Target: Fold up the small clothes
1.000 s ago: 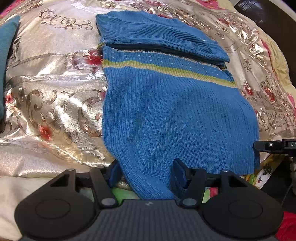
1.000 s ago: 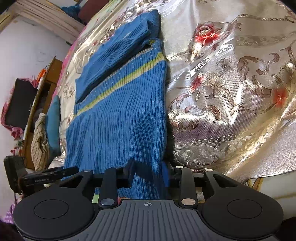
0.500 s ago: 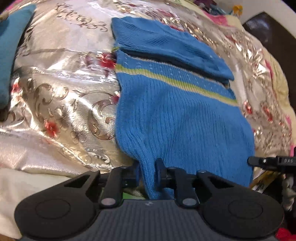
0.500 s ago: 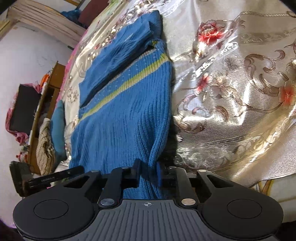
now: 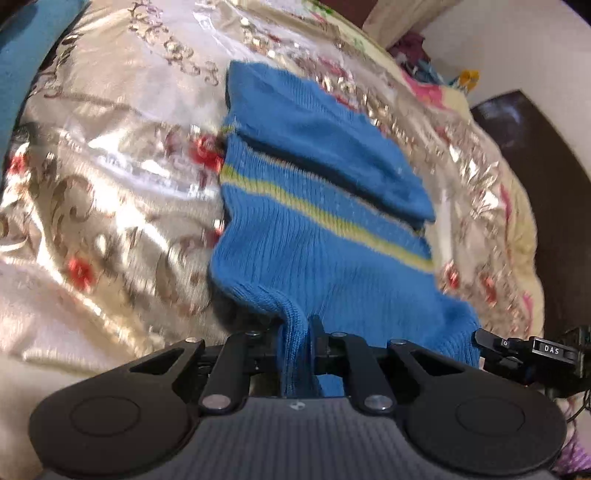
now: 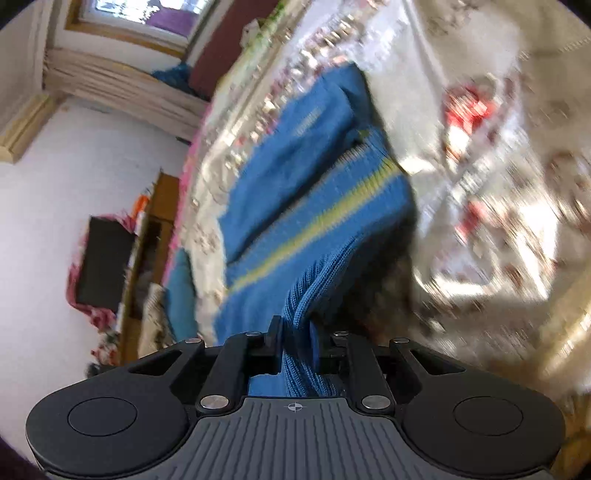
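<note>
A blue knit sweater (image 5: 317, 236) with a yellow-green stripe lies on the shiny floral bedspread (image 5: 110, 206); its sleeves are folded across the far end. My left gripper (image 5: 295, 332) is shut on the sweater's near hem at its left corner and lifts it. My right gripper (image 6: 295, 332) is shut on the sweater (image 6: 317, 206) hem at its right corner, also raised off the bed. The near part of the sweater hangs bunched between the two grippers. The right gripper's tip (image 5: 524, 347) shows at the right edge of the left wrist view.
The bedspread (image 6: 498, 184) stretches all round the sweater. A teal pillow (image 5: 22, 55) lies at the far left. In the right wrist view a wooden shelf (image 6: 155, 236) with clutter stands against a white wall beside the bed, and a window (image 6: 147, 14) is beyond.
Both grippers closed on the sweater's near hem, then lifted and carried it forward towards the far end. The near part of the sweater has risen off the bed. Both views are now motion-blurred.
</note>
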`<action>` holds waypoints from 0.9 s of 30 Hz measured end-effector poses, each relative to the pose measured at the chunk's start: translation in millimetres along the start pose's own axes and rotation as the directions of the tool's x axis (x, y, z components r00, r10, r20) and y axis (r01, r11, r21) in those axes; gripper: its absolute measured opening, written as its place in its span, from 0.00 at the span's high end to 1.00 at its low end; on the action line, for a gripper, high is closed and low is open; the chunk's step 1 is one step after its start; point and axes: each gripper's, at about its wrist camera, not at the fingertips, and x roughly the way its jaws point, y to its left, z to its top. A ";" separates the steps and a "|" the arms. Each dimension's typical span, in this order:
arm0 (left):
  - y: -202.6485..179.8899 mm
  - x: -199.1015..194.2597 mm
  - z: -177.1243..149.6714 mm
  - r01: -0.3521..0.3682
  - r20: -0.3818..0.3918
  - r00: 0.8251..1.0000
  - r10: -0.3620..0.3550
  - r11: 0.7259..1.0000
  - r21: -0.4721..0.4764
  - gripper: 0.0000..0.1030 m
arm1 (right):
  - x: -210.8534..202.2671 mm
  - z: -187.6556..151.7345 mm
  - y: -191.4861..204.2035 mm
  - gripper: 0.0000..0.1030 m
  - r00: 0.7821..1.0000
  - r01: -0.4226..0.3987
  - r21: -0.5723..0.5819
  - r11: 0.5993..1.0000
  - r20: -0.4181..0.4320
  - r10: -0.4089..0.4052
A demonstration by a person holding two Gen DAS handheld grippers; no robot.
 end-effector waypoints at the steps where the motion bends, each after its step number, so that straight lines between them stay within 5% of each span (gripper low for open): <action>1: 0.2 -0.8 4.9 0.012 0.011 1.000 -0.012 1.000 -0.005 0.84 | 1.0 6.7 3.8 0.86 1.000 -0.019 0.000 1.000 0.014 0.019; 6: -4.1 -3.4 42.8 0.098 0.099 0.990 -0.096 0.995 -0.018 0.84 | 10.1 45.4 13.1 0.87 0.991 -0.104 0.034 0.994 0.090 0.100; 11: -0.1 8.1 97.4 0.205 0.215 0.958 -0.189 0.977 -0.053 0.84 | 35.3 99.7 14.7 0.92 0.971 -0.148 0.071 0.987 0.199 0.131; 15: 2.3 28.7 127.7 0.166 0.234 0.961 -0.147 0.984 -0.063 0.84 | 52.9 118.9 22.7 0.91 0.983 -0.068 0.025 0.997 0.173 0.063; 17: -1.2 23.7 124.5 0.144 0.214 0.967 -0.139 0.990 -0.009 0.84 | 54.8 110.6 37.8 0.88 0.989 0.026 -0.120 0.992 0.145 -0.009; 20: -4.7 16.0 104.8 0.022 0.171 0.984 -0.040 0.994 0.103 0.84 | 66.7 91.3 47.7 0.88 0.991 0.131 -0.295 0.947 0.065 -0.117; 23: 8.3 11.8 85.7 -0.016 0.103 0.995 0.006 0.995 0.095 0.83 | 87.1 77.0 49.5 0.85 0.985 0.160 -0.360 0.919 -0.003 -0.173; 27: 18.1 0.3 66.3 -0.064 0.078 0.995 0.055 0.990 0.122 0.82 | 112.5 64.8 64.8 0.63 0.968 0.204 -0.528 0.824 -0.020 -0.252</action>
